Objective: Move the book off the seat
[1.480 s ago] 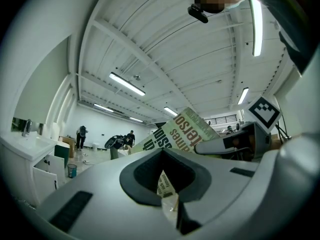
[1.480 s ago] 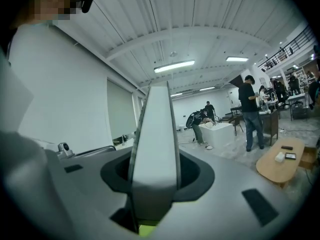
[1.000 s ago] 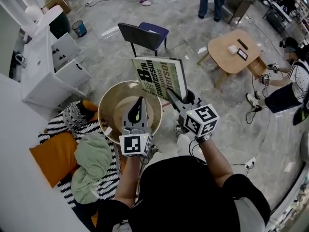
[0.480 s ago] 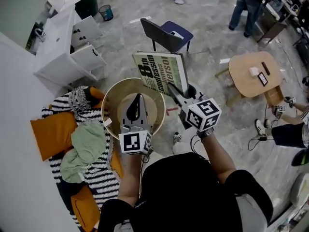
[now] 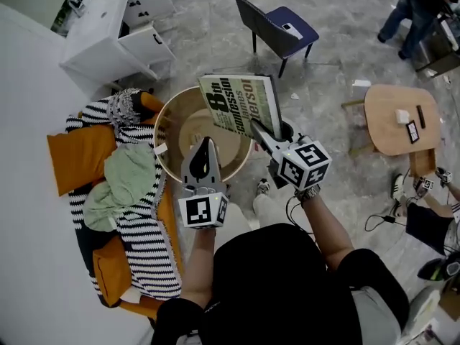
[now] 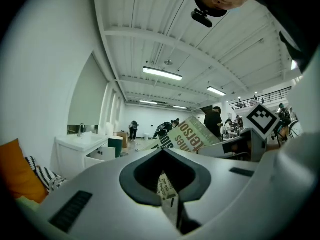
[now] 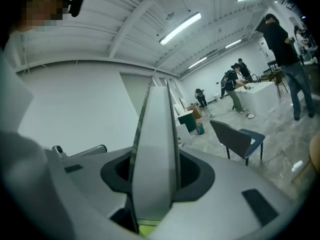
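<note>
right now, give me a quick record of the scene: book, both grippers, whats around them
book: green-and-white cover, raised, overlapping the round wooden tub's right rim in the head view
right gripper: shut on the book's lower edge
left gripper: jaws together, a thin printed label at their seam, over the tub
round wooden tub: on the floor in front of the person
left of tub: striped blanket, orange cushion
further off: dark chair, small wooden table

Book (image 5: 241, 103) now partly over round tub (image 5: 164, 124)

Green-white book (image 5: 241, 106) aloft, tilted over round seat (image 5: 176, 121).
</note>
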